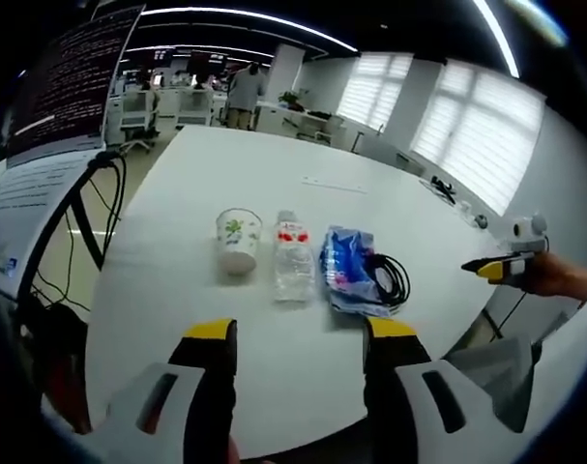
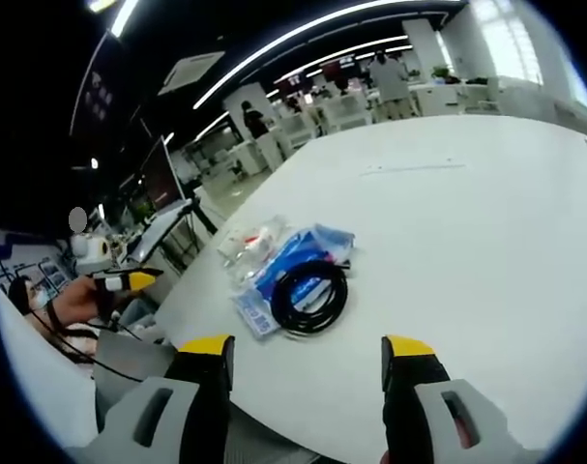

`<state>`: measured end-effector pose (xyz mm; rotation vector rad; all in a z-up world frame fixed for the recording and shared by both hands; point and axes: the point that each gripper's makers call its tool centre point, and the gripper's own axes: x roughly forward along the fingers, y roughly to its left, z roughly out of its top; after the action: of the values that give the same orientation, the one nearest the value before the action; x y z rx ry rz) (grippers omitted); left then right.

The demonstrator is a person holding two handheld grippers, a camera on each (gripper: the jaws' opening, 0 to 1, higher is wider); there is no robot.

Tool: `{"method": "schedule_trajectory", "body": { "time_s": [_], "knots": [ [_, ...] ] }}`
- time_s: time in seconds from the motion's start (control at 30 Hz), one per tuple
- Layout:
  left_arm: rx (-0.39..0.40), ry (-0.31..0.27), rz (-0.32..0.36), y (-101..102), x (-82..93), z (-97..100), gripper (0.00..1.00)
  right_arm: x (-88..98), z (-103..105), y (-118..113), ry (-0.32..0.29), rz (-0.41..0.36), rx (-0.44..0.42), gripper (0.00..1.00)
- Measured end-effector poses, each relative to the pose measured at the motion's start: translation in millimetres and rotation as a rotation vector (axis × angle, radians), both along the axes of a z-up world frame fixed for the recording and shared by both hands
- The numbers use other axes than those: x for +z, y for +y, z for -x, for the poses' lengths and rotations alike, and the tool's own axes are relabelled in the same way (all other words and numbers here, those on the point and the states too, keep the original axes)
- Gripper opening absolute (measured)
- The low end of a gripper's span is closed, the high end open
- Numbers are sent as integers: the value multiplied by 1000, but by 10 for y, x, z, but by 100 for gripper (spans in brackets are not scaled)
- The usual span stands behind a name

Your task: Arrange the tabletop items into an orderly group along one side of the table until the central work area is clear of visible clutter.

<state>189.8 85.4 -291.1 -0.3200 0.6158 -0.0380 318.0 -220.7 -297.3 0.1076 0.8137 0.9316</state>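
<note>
- A paper cup (image 1: pixel 239 240) with a floral print, a clear plastic bottle (image 1: pixel 292 256) lying on its side and a blue packet (image 1: pixel 349 271) sat in a row near the front edge of the white worktop (image 1: pixel 274 164) in the left gripper view, cup at the left, bottle in the middle, packet at the right.
- A coiled black cable (image 1: pixel 390 275) rested on the right part of the blue packet; in the right gripper view the cable (image 2: pixel 310 295) lay nearest the camera, on the packet (image 2: pixel 293 261), with the bottle (image 2: pixel 249 246) behind it.
- The bottle lay just beside both the cup and the packet.
- The left gripper (image 1: pixel 298 343) hovered short of the row, its yellow-tipped jaws spread apart and holding nothing.
- The right gripper (image 2: pixel 308 358) was likewise released, jaws wide and empty, above the worktop edge near the cable.
- In the left gripper view the right gripper (image 1: pixel 496 268) appeared at the right, held in a person's hand (image 1: pixel 554 275), off the worktop.
- At the far left stood a monitor (image 1: pixel 71 77) with text lines.
- Beyond the worktop lay an office with desks and window blinds (image 1: pixel 477 135).
</note>
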Motion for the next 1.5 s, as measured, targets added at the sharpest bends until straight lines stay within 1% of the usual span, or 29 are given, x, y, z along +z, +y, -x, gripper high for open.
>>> {"method": "schedule_trajectory", "body": {
  "time_s": [0.13, 0.27, 0.33, 0.5, 0.57, 0.67, 0.8, 0.9, 0.97, 1.13, 1.23, 1.33, 1.4, 1.47, 1.5],
  "knots": [
    [-8, 5, 2, 2, -39, -88, 51, -20, 10, -9, 9, 6, 5, 63],
    [-4, 9, 2, 12, -55, -198, 50, -18, -16, -14, 3, 15, 10, 63],
    [0, 10, 1, 77, -64, -259, 49, -4, -31, -17, 1, 13, 8, 63],
    [12, 15, 1, 130, -92, -379, 48, 18, -45, -25, -9, 15, 8, 63],
    [18, 20, 3, 170, -133, -428, 48, 40, -50, -29, -12, 15, 8, 64],
    [39, 34, 6, 244, -208, -488, 48, 40, -37, -33, -14, 16, 9, 64],
    [77, 43, 18, 312, -254, -551, 44, 41, 15, -55, -12, 19, 7, 64],
    [117, 49, 38, 359, -276, -605, 44, 23, 36, -84, -7, 23, -1, 64],
    [127, 48, 40, 374, -287, -641, 44, 28, 61, -91, -5, 23, -4, 64],
    [160, 48, 54, 487, -370, -812, 44, 32, 67, -116, -5, 27, -11, 64],
    [177, 50, 55, 445, -383, -807, 44, 34, 60, -143, -4, 27, -20, 64],
    [185, 54, 47, 445, -404, -847, 44, 38, 90, -155, -2, 28, -25, 64],
    [186, 64, 35, 485, -451, -894, 44, 36, 100, -163, 0, 29, -31, 64],
    [192, 70, 31, 583, -521, -996, 44, 29, 111, -174, 4, 26, -37, 64],
    [199, 74, 31, 585, -533, -1005, 44, 25, 117, -181, 5, 26, -41, 63]
  ]
}}
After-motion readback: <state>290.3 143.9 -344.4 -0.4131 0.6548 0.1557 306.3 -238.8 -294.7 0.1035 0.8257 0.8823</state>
